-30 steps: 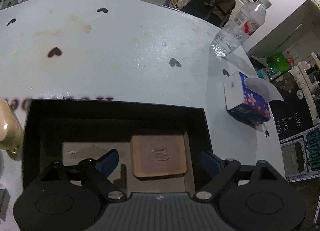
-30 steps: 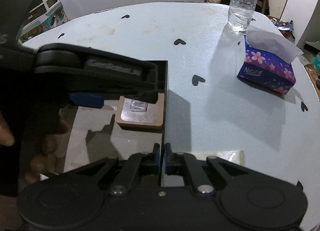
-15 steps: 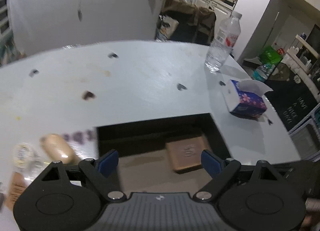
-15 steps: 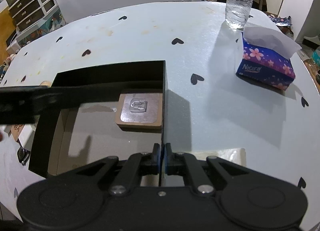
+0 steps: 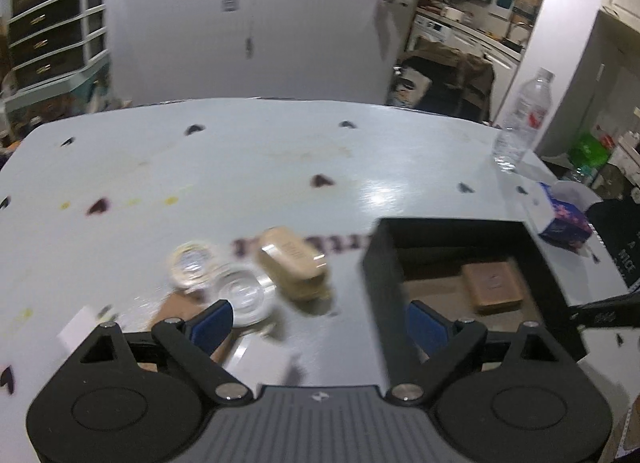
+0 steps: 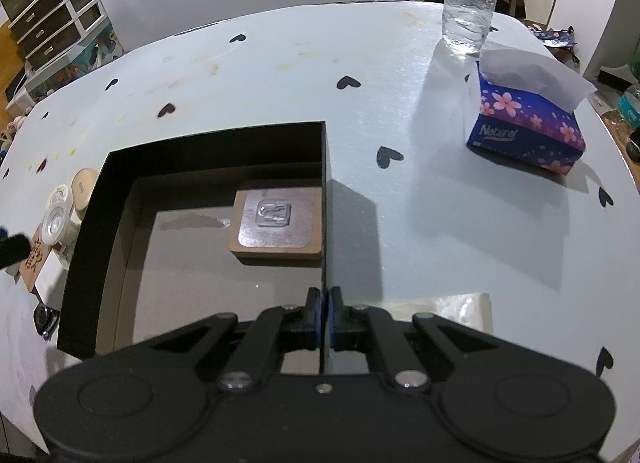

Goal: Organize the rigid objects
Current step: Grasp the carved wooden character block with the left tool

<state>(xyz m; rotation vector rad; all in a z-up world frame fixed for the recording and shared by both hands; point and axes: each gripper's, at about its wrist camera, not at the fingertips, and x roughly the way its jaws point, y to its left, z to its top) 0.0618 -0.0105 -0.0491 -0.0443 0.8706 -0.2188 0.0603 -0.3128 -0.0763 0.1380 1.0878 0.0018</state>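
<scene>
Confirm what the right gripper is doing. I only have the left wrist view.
Observer: The right gripper has its jaws shut on the right wall of the black box.
Operator: Anything in the box besides the brown block?
Observer: No. Only the brown block, close against that wall.
Operator: Anything outside that wall?
Observer: A pale sheet lies on the table beside it.

You have one black box (image 6: 200,143) on the table (image 6: 280,63), with one brown square card (image 6: 276,223) inside it. Left of the box you have two round clear-lidded containers (image 5: 240,291), one tan oblong case (image 5: 292,263) and one brown card (image 6: 34,259). Farther off, you have one water bottle (image 6: 468,3) and one tissue box (image 6: 524,127).
</scene>
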